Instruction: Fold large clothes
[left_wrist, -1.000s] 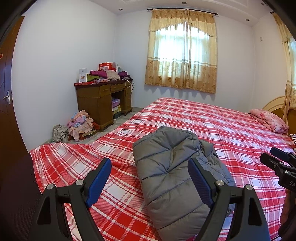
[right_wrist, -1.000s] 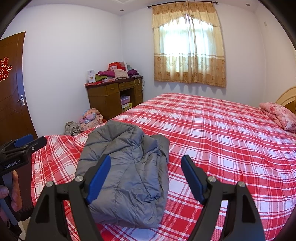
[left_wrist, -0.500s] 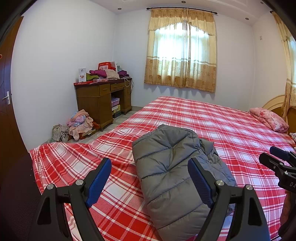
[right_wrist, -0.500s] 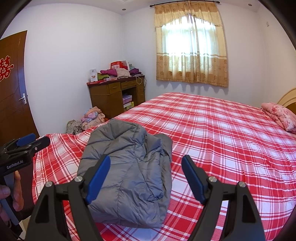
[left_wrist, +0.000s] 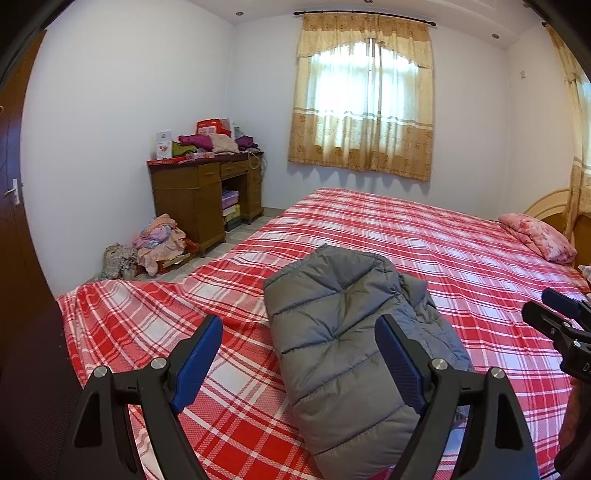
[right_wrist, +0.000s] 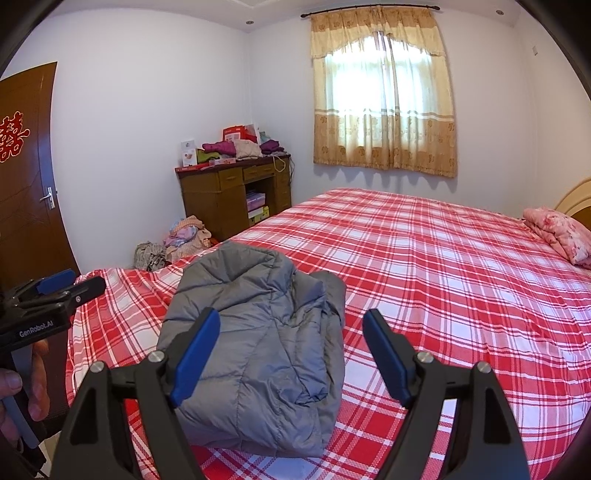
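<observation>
A grey quilted puffer jacket (left_wrist: 343, 332) lies folded into a thick bundle near the foot of the red plaid bed (left_wrist: 461, 258). The same jacket (right_wrist: 258, 332) fills the lower middle of the right wrist view. My left gripper (left_wrist: 297, 328) hovers above and short of the bundle, open, nothing between its blue pads. My right gripper (right_wrist: 290, 321) hangs likewise above the jacket, open and empty. Each gripper shows at the edge of the other's view: the right gripper (left_wrist: 554, 314) at far right, the left gripper (right_wrist: 62, 288) at far left, held by a hand (right_wrist: 26, 387).
A pink pillow (left_wrist: 535, 236) lies at the head of the bed. A wooden desk (left_wrist: 207, 199) piled with clothes stands by the far wall, with a heap of clothes (left_wrist: 155, 243) on the floor beside it. A brown door (right_wrist: 26, 184) is at left.
</observation>
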